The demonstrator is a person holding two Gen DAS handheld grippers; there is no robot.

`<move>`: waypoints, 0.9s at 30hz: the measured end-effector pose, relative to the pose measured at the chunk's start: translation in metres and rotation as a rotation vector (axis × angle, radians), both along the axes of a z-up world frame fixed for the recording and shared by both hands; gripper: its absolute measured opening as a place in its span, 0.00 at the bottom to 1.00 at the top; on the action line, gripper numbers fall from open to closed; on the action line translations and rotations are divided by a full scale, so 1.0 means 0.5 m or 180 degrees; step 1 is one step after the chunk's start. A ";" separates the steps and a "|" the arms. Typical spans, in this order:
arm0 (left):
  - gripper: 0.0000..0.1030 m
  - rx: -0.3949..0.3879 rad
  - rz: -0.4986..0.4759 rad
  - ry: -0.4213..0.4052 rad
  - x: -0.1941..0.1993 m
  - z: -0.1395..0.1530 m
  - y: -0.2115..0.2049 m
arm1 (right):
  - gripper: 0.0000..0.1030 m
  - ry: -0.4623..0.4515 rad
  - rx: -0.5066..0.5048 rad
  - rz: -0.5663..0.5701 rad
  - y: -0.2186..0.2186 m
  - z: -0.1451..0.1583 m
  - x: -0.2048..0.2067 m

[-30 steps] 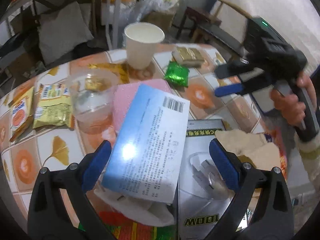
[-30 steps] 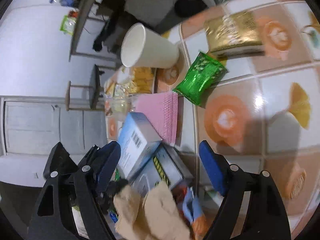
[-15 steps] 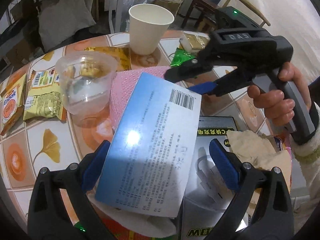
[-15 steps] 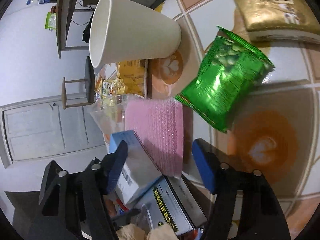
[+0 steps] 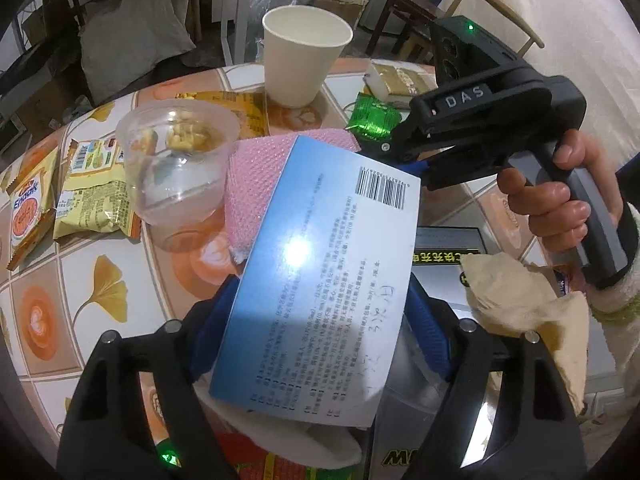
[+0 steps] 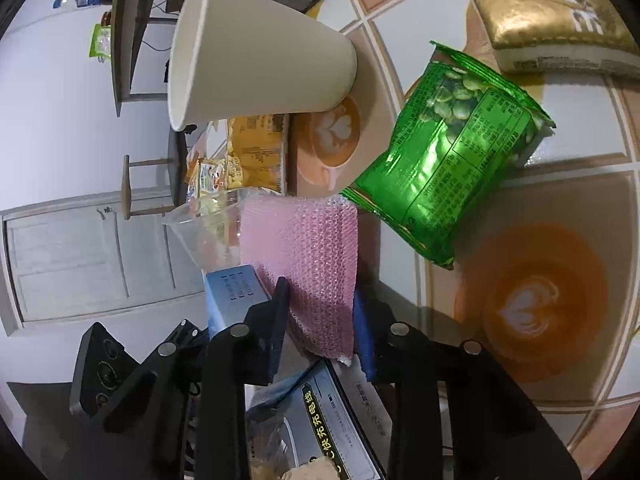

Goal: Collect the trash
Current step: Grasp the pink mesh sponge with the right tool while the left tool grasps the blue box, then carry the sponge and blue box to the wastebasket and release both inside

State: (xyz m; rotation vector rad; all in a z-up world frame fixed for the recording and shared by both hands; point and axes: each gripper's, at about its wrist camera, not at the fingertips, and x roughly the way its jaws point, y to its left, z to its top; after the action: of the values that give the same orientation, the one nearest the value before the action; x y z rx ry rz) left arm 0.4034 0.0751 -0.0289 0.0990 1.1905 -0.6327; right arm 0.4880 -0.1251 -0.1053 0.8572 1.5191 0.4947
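A blue box (image 5: 320, 260) with a barcode lies tilted on a pile of packaging. My left gripper (image 5: 320, 320) straddles its near end, jaws closing, with the blue pads against both long sides. Under the box's far end lies a pink bubble-wrap sheet (image 5: 256, 184). My right gripper (image 6: 320, 316) has come in from the right, jaws closing, and its fingers pinch the near edge of the pink bubble wrap (image 6: 312, 272). The blue box (image 6: 232, 292) sits just left of its fingers.
On the tiled table (image 5: 80, 312) stand a paper cup (image 5: 304, 56) and a clear plastic cup (image 5: 176, 168) with scraps. A green snack bag (image 6: 448, 152), a gold packet (image 6: 552, 8), yellow wrappers (image 5: 92, 192), a silver charger box (image 5: 432, 380) and crumpled brown paper (image 5: 520, 304) lie around.
My right gripper moved forward and down to the pink bubble wrap and narrowed onto its edge. My left gripper's jaws closed in from wide apart to the sides of the blue box.
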 end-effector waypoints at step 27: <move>0.74 -0.0513 0.0363 -0.0607 -0.105 0.203 0.130 | 0.25 -0.1369 -0.0909 0.0320 -0.072 0.262 -0.106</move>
State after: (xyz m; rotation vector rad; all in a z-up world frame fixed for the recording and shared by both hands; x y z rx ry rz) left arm 0.3509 0.1400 0.0724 -0.0437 0.9509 -0.6026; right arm 0.4350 -0.1609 0.0256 0.4198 1.2001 0.4847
